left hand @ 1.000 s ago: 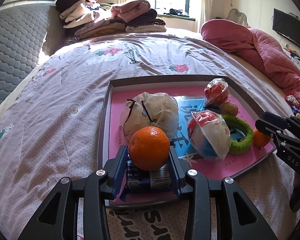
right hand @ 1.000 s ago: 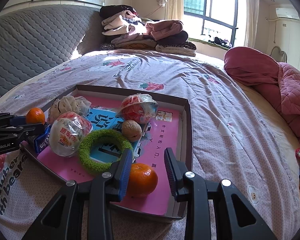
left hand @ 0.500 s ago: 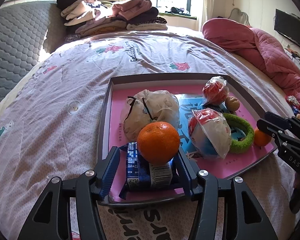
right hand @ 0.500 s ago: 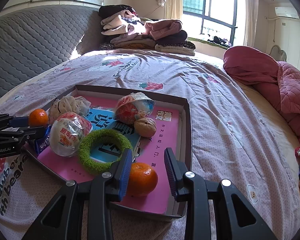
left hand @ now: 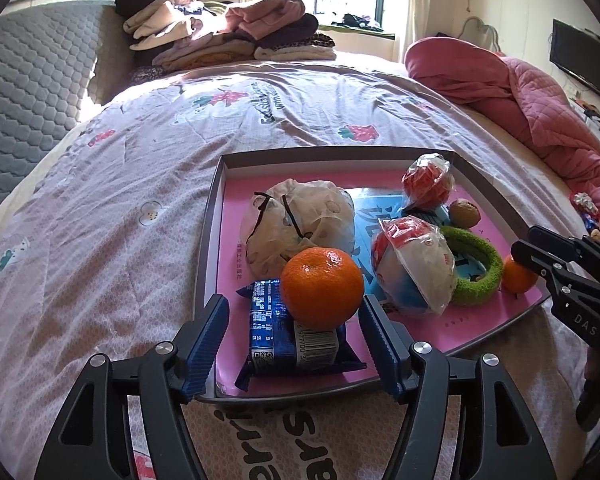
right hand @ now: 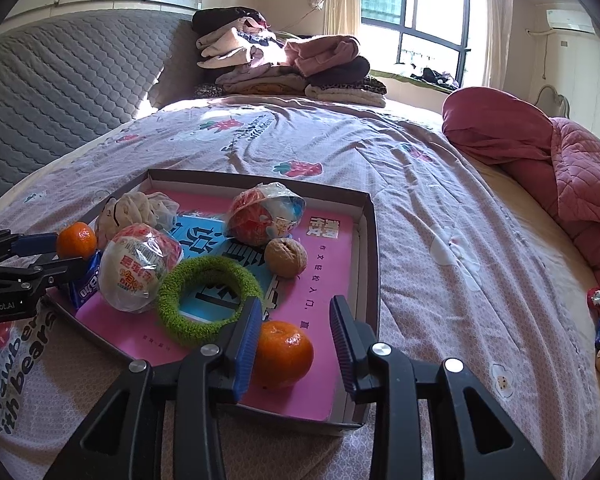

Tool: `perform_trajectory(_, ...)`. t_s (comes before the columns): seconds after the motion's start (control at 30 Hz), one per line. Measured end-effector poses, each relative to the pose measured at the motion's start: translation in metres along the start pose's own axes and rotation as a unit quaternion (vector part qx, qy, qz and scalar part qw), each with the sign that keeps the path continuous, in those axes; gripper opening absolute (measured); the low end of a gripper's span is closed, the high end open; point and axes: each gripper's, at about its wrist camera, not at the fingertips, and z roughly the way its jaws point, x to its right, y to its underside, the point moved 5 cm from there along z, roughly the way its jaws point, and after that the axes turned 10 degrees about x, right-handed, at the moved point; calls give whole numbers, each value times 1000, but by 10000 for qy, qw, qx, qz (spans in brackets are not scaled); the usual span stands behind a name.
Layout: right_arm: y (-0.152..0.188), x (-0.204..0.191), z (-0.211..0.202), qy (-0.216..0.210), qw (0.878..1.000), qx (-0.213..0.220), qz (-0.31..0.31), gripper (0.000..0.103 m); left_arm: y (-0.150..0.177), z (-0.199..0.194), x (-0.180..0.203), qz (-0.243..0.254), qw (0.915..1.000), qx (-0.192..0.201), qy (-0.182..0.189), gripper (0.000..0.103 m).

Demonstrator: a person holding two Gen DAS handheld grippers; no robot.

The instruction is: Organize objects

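Orange tangerine (right hand: 283, 354) between spread right claw (right hand: 293, 344), seemingly untouched

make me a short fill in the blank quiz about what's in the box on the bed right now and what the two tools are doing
1. In the left wrist view, the orange between the left tool fingers rests on a ____ snack packet.
2. The fuzzy ring in the box is ____ in colour.
3. The walnut lies just in front of the ____ wrapped ball.
4. The right tool stands ____ around a second orange.

Missing words: blue; green; red; open
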Motion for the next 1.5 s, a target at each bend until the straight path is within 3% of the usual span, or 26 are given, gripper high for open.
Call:
perform_trajectory(0.83,0,2,-3,46,10000,-12,-11,39,4,-8,13,167,9998,-9,51,74)
perform_trajectory(1.3,-17,4,-21,51,9997,249,63,39,-11,-32,14,127,9995,296,-1,74)
perform_trajectory(1.5,-26,-3,-33,-16,9992,401,77,48,-16,-42,13,100,9992,395,-24,74)
